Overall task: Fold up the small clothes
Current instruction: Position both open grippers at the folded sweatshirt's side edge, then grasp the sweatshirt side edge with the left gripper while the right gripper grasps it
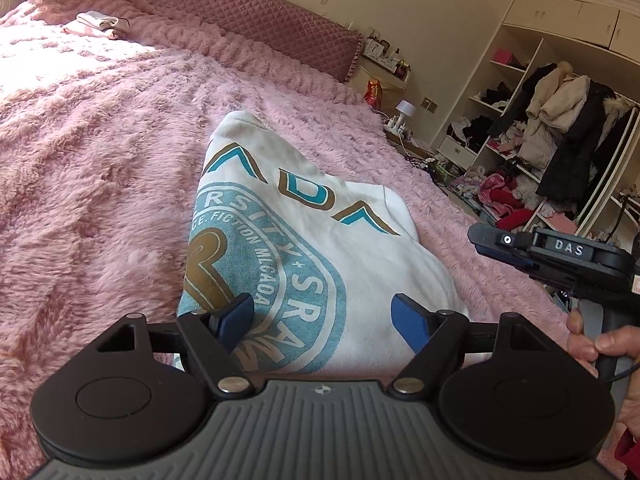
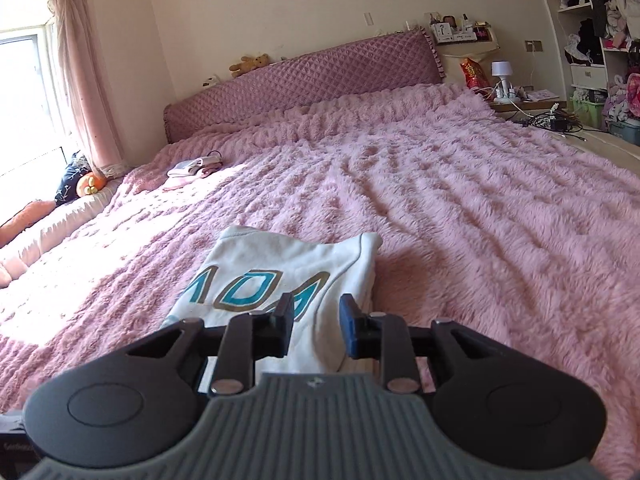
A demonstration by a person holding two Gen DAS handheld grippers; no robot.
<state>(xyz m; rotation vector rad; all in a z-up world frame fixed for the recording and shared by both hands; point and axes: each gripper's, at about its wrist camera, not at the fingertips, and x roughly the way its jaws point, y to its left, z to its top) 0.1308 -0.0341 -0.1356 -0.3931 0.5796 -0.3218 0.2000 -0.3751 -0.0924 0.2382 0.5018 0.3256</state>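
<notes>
A white shirt with a teal and gold print lies folded on the pink fluffy blanket. My left gripper hovers over the shirt's near end, open wide, with its blue pads apart and nothing pinched. In the right wrist view the same shirt lies just ahead. My right gripper stands partly open above the shirt's right edge, with a bare gap between its pads. From the left wrist view, the right gripper hangs off the shirt's right side, held by a hand.
A small stack of folded clothes lies far up the bed near the quilted headboard. A bedside table with a lamp and cables stands at the right. An open wardrobe is crammed with coats and clothes. A curtained window is on the left.
</notes>
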